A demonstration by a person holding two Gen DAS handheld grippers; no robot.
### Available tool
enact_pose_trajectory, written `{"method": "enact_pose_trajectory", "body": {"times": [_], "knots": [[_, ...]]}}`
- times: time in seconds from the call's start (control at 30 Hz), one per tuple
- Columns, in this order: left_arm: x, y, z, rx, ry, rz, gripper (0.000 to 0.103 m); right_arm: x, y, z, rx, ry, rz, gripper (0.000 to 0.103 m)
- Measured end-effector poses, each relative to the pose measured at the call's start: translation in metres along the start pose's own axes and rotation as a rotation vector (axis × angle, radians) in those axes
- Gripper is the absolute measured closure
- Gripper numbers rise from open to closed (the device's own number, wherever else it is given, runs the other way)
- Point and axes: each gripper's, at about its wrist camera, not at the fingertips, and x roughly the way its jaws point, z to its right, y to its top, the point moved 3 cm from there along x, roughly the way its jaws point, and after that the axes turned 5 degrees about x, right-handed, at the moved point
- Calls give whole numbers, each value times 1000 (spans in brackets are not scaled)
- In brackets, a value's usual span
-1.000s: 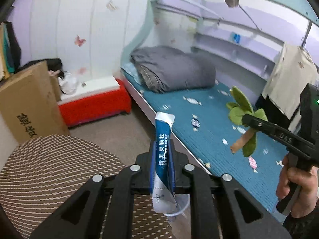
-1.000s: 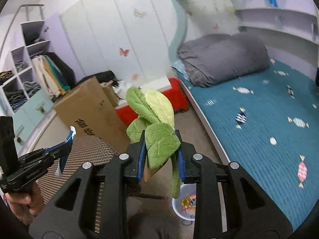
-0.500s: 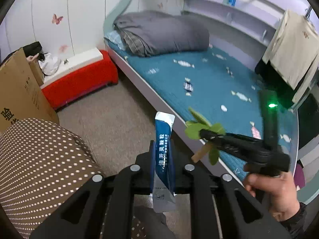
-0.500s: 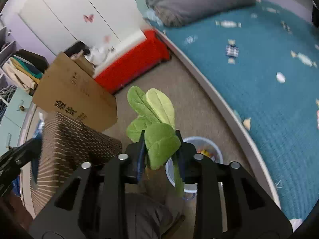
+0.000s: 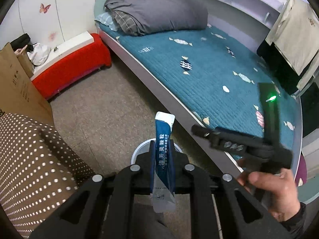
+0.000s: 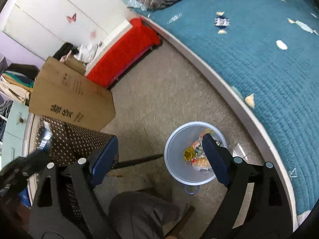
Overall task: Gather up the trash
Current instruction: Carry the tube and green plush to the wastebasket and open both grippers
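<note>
My left gripper (image 5: 161,146) is shut on a blue-and-white sachet (image 5: 163,126), which stands upright between the pads. Behind the sachet shows the rim of a pale blue bin (image 5: 139,149). In the right wrist view the bin (image 6: 174,139) stands on the floor beside the bed, with wrappers in it. My right gripper (image 6: 159,139) hangs above it with its jaws opening wide and nothing between them; its right finger (image 6: 214,155) covers part of the bin's mouth. The left gripper (image 6: 42,147) with the sachet shows blurred at that view's left edge.
A bed with a teal cover (image 5: 199,69) runs along the right, its pale frame close to the bin. A red bench (image 5: 75,63) and a cardboard box (image 6: 69,97) stand at the back. A brown dotted seat (image 5: 30,159) is at the left. The person's leg (image 6: 139,215) is below.
Both grippers sank toward the floor and tilted down over the bin. The right jaws spread apart and the green plush leaf they held is gone from between them.
</note>
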Motion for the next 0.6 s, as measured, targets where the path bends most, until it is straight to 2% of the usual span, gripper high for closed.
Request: {"method": "enact_pose_trajectory", "body": {"times": [0.13, 0.2, 0.23, 0.3, 0.37, 0.47, 0.6], "knots": [[13, 1, 6, 14, -25, -31, 90, -23, 5, -1, 1, 2, 51, 17], [20, 1, 10, 27, -32, -50, 83, -35, 8, -4, -6, 1, 79, 17], [23, 2, 11, 31, -23, -58, 55, -40, 9, -6, -8, 2, 89, 16], [25, 2, 8, 27, 30, -55, 9, -50, 10, -10, -15, 5, 111, 15], [19, 3, 4, 17, 70, -19, 8, -58, 10, -15, -21, 5, 126, 14], [11, 2, -3, -4, 80, -33, 8, -66, 9, -18, -27, 4, 139, 12], [-11, -1, -9, -19, 96, -4, 8, -78, 4, -28, -39, -7, 156, 7]]}}
